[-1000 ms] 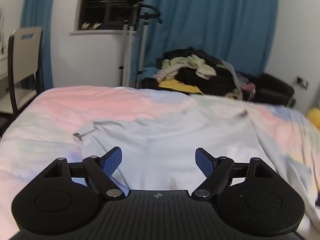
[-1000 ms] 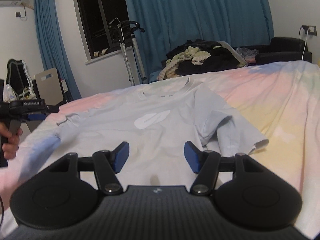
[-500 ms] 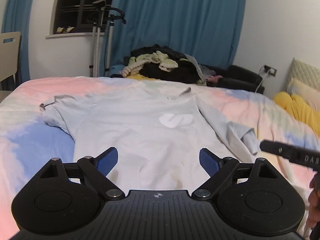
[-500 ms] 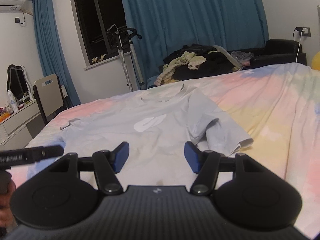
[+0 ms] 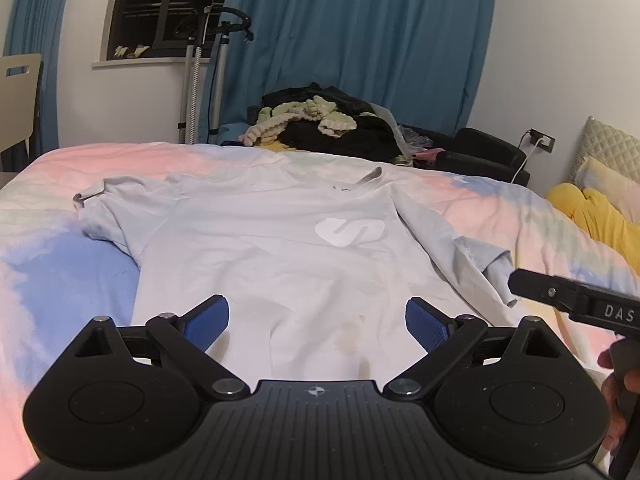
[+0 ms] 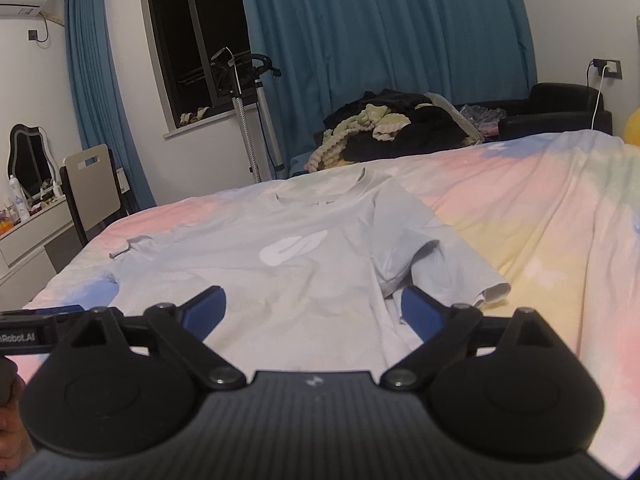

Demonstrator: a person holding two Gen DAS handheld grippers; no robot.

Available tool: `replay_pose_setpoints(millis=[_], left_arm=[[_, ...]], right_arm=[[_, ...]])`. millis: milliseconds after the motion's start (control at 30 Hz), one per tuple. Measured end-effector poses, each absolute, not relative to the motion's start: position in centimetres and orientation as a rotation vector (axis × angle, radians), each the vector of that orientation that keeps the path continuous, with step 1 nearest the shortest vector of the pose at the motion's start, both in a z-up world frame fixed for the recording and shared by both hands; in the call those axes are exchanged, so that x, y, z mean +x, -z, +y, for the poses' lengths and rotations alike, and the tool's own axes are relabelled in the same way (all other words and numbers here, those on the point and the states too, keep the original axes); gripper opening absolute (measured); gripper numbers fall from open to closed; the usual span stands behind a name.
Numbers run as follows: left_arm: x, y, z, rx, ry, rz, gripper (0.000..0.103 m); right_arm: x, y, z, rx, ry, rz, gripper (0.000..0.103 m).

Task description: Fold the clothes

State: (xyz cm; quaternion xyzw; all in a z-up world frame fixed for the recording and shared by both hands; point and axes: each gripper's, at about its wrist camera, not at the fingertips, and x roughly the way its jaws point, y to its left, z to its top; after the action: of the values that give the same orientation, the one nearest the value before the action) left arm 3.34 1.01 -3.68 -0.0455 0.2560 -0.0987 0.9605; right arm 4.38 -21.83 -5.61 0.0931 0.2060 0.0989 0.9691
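A pale blue T-shirt (image 5: 288, 248) with a white logo (image 5: 350, 232) lies spread face up on the pastel bedspread (image 5: 52, 264), collar at the far end. It also shows in the right wrist view (image 6: 280, 264). My left gripper (image 5: 316, 322) is open and empty above the shirt's hem. My right gripper (image 6: 312, 312) is open and empty above the hem, near the crumpled right sleeve (image 6: 452, 272). The right gripper's body shows at the right edge of the left wrist view (image 5: 576, 300).
A pile of dark and cream clothes (image 5: 320, 124) lies beyond the bed's far edge. A garment steamer stand (image 5: 200, 64) is by the window. A chair (image 6: 94, 184) and dresser (image 6: 28, 232) stand left of the bed. A yellow pillow (image 5: 600, 216) lies at right.
My left gripper swung right from the left sleeve area to face the shirt's middle. The right gripper has moved a little closer to the hem. Both stay open.
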Motion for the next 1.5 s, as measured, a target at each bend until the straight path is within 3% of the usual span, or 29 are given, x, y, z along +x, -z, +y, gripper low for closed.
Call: replay_pose_setpoints(millis=[133,433,767,1033,1267,1300,1333,1367,1500], left_arm=[[3.6,4.0,0.7,-0.090,0.207,0.544,0.098],[3.6,4.3,0.3,-0.086,0.217,0.561,0.101],[4.0,4.2,0.8,-0.140,0.199,0.570,0.101],[5.0,4.6,1.0,-0.196,0.210,0.608,0.101],[5.5,5.0,1.0,-0.206,0.216,0.633,0.101],[5.5,5.0,1.1,-0.212,0.215,0.634,0.101],[5.5,5.0,1.1,-0.216,0.214,0.633,0.101],[5.5,5.0,1.2,-0.220,0.212,0.632,0.101],[5.5,4.7,1.4,-0.236,0.204,0.627,0.101]], right_arm=[[4.8,5.5,-21.8,0.178,-0.188,0.405,0.103],[7.4,4.4,-24.1,0.236,-0.196,0.408,0.103],[13.0,4.2,-34.6,0.518,-0.111,0.486,0.100],[15.4,11.2,-42.0,0.885,0.003,0.627,0.063],[15.8,12.3,-39.0,0.913,-0.100,0.734,0.054],[15.8,12.3,-38.5,0.900,-0.104,0.744,0.042],[15.7,12.3,-38.1,0.888,-0.100,0.754,0.016],[15.6,12.3,-37.8,0.881,-0.092,0.755,0.005],[15.9,9.7,-37.4,0.788,-0.062,0.675,0.005]])
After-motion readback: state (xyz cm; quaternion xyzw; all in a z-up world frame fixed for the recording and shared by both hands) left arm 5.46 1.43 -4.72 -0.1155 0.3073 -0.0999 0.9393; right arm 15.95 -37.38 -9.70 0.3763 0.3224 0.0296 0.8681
